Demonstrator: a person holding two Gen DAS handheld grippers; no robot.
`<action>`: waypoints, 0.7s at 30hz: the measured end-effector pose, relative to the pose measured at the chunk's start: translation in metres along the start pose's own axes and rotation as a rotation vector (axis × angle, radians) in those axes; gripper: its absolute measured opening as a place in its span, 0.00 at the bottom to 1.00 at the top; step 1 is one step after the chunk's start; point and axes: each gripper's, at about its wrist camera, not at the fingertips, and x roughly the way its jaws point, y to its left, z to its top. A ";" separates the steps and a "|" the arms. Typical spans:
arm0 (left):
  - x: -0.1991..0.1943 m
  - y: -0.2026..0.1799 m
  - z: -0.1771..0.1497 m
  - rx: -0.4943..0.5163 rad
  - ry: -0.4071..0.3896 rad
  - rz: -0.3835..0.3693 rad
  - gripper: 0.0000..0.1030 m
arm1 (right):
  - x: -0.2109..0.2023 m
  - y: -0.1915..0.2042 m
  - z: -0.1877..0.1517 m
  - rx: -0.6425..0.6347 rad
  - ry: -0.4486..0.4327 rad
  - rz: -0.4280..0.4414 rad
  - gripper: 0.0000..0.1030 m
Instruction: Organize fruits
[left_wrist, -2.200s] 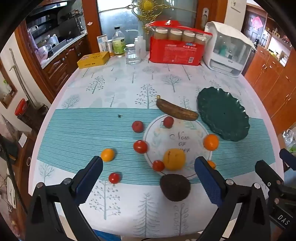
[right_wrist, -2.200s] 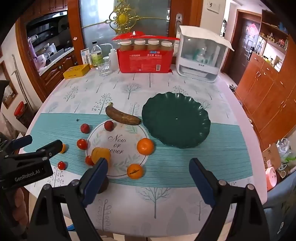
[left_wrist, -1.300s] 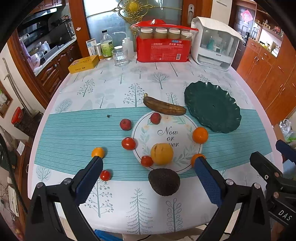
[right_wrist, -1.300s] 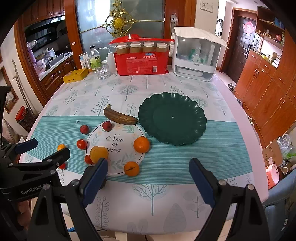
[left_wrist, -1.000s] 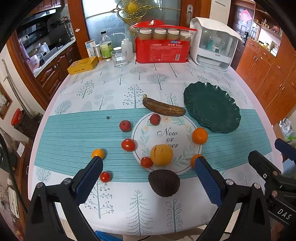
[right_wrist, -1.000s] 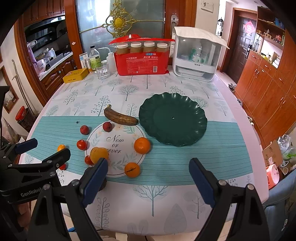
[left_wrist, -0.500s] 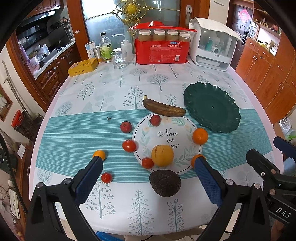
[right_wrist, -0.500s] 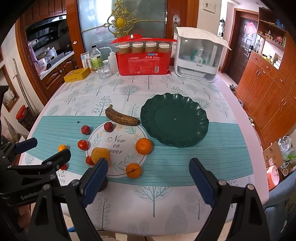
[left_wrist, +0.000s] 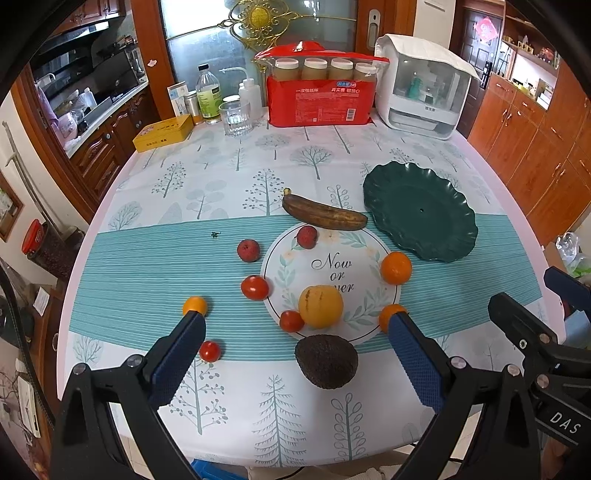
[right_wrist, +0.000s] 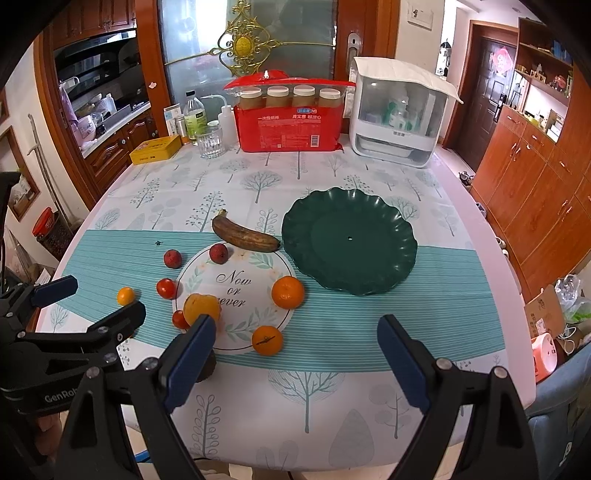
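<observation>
We note the fruits scattered on the surface (left_wrist: 229, 177): a yellow fruit (left_wrist: 320, 307), two oranges (left_wrist: 396, 267) and a lychee (left_wrist: 307, 237) on the round white mat (left_wrist: 332, 258), the avocado (left_wrist: 326, 361) just below it, the banana (left_wrist: 323, 214) at its far edge beside the green plate (left_wrist: 443, 236). Left tongs (left_wrist: 295, 325) and right tongs (right_wrist: 295, 328) both hover spread wide, gripping nothing.

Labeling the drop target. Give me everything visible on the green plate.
The green plate is dark green, round, with a scalloped, fluted rim and a small dot at its center; it looks like glossy plastic. It is empty and lies flat on the tablecloth, on the right, straddling the teal stripe and the tree print. The banana's tip nearly meets its left rim; contact unclear.
</observation>
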 end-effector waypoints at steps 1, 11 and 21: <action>0.000 0.000 0.000 0.000 0.001 -0.001 0.96 | -0.001 0.001 0.000 -0.001 0.000 0.000 0.87; -0.003 0.001 -0.005 -0.006 -0.006 0.004 0.96 | -0.001 0.010 0.004 -0.018 -0.002 0.011 0.87; -0.007 0.000 -0.008 -0.012 -0.017 0.016 0.96 | -0.001 0.010 0.004 -0.021 -0.007 0.021 0.87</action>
